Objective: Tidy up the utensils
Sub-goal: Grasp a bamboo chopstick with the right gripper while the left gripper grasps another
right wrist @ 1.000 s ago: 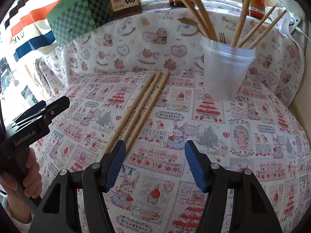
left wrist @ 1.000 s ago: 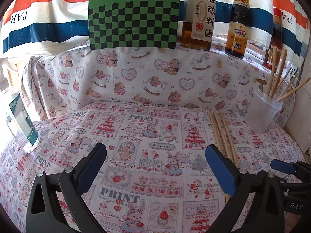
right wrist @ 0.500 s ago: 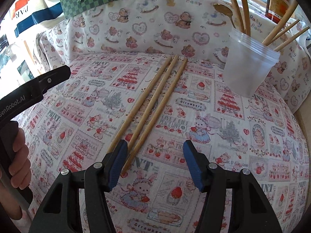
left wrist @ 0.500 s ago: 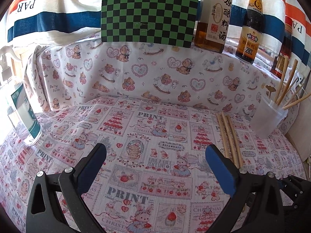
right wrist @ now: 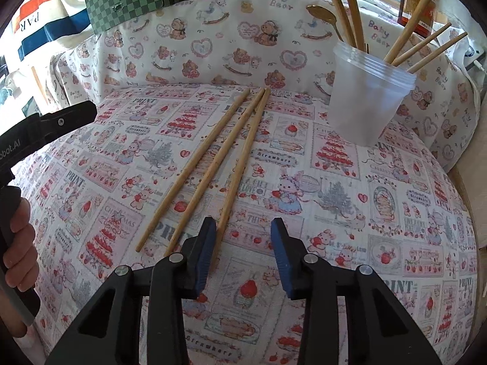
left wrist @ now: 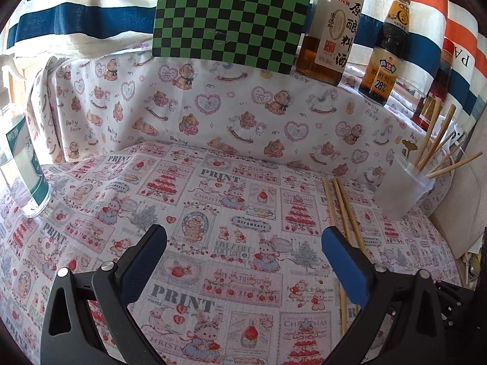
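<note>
Right wrist view first: 3 loose wooden chopsticks [right wrist: 213, 164] lie side by side on the printed cloth of the bench [right wrist: 395, 213], running from the upper centre of the frame down toward the lower left, their far tips close together and their near ends fanned apart. The right gripper [right wrist: 243, 237] sits low at the bottom centre, its blue-padded jaws closing; the near end of the rightmost chopstick [right wrist: 243, 158] comes in just beside the inner face of the left pad, and I cannot tell whether it touches. In the upper right of the frame stands a translucent plastic cup [right wrist: 365, 100], upright, already holding several chopsticks and a gold spoon [right wrist: 322, 15]. At the left edge, a hand [right wrist: 18, 249] grips the handle of the other tool. Over to the left wrist view: the left gripper [left wrist: 243, 243] hovers over bare cloth at the bottom of the frame, jaws spread wide, nothing between them. A green checkered board [left wrist: 231, 21] and sauce bottles [left wrist: 386, 51] line the top, a spray bottle [left wrist: 21, 164] at far left.
</note>
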